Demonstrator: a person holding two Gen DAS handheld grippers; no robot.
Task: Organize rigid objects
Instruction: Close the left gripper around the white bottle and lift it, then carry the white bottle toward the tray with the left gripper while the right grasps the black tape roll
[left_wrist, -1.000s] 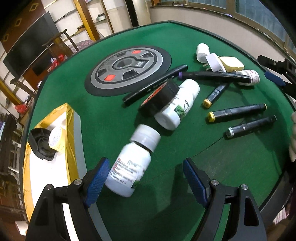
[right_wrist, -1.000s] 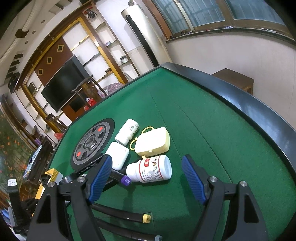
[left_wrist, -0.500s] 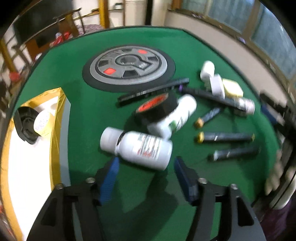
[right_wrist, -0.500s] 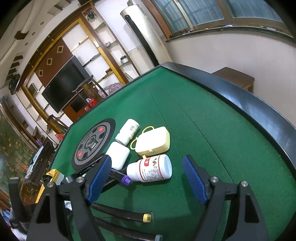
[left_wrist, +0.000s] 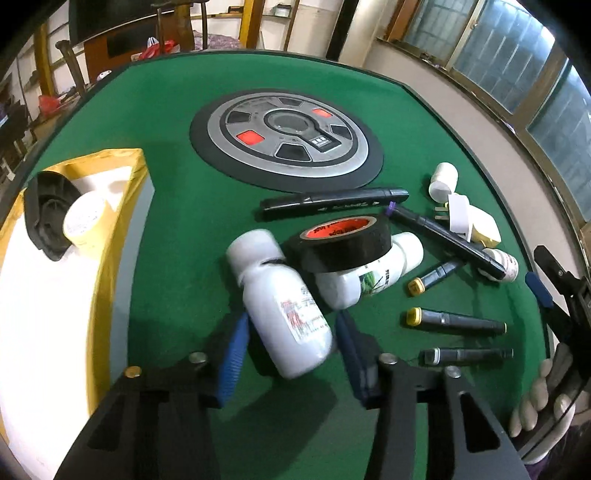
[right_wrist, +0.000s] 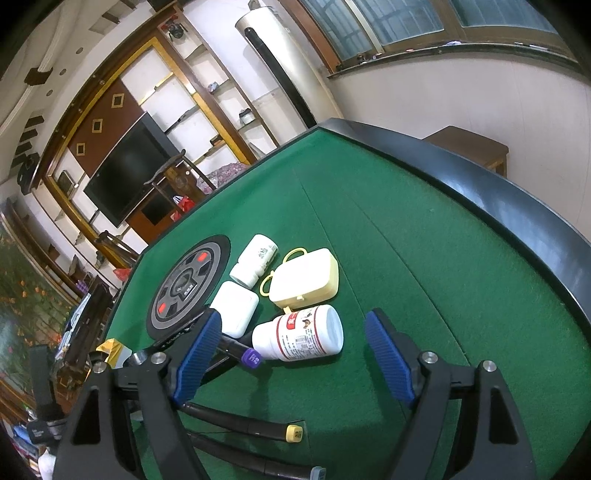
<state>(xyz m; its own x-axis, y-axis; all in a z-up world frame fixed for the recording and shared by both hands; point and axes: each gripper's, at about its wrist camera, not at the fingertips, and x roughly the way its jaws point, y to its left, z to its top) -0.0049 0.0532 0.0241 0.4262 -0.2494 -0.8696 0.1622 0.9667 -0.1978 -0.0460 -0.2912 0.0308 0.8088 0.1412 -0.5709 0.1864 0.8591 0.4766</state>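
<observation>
Green felt counter (left_wrist: 177, 206) with a big round control disc (left_wrist: 286, 138) in the middle, and stuff scattered all over it. Left gripper (left_wrist: 288, 350) is closing its fingers around a white pill bottle (left_wrist: 282, 306) lying on its side between them; pads look right next to it, not clearly pressing yet. Trouble is the bottle sits skewed across the fingers, so it could roll or squirt out as they pinch. Its cap end is right up against the black tape roll (left_wrist: 343, 242) perched on a second white bottle (left_wrist: 369, 275), so lifting could knock that off. Right gripper (right_wrist: 291, 354) hovers with fingers wide apart, empty, over a red-labelled bottle (right_wrist: 299, 338). White tray (left_wrist: 55, 295) with the gold edge sits to the left.
</observation>
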